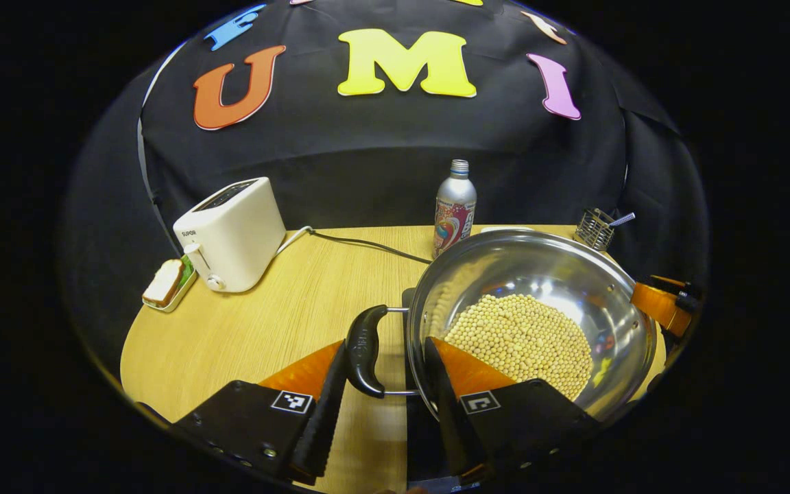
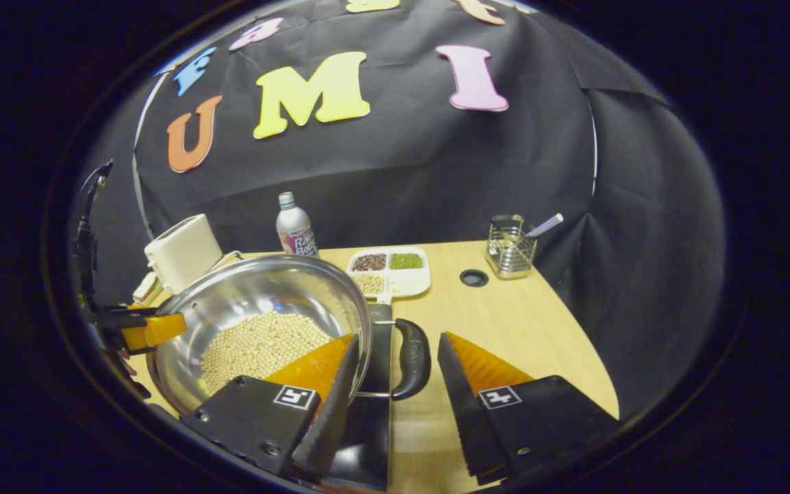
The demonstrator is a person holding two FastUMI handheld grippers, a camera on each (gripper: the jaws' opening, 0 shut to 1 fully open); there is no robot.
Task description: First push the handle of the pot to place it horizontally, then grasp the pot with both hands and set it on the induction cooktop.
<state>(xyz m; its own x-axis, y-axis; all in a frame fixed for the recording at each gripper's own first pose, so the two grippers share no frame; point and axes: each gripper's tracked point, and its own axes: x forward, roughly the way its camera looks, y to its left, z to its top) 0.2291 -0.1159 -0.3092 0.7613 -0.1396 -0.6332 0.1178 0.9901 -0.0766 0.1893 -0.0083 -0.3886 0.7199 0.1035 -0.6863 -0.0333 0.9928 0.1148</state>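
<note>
Two black loop handles flank a shiny steel pot [image 1: 532,309] holding a layer of pale beans, which sits over a dark cooktop [image 2: 374,412] on the wooden table [image 1: 265,329]. The left gripper [image 1: 385,391] brackets one handle [image 1: 365,350] with jaws parted, one finger beside the grip, the other at the rim; the right gripper [image 2: 398,384] straddles the opposite handle [image 2: 412,358] wide open. Toward eleven o'clock, the left gripper view offers a toaster [image 1: 230,233], while the right gripper view adds a divided tray [image 2: 389,271] at twelve o'clock.

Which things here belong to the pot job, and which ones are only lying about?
For the job: pot, its black handle, cooktop under it, left gripper, right gripper.
Lying about: toaster, bottle, sandwich dish, sectioned tray, wire holder.
</note>
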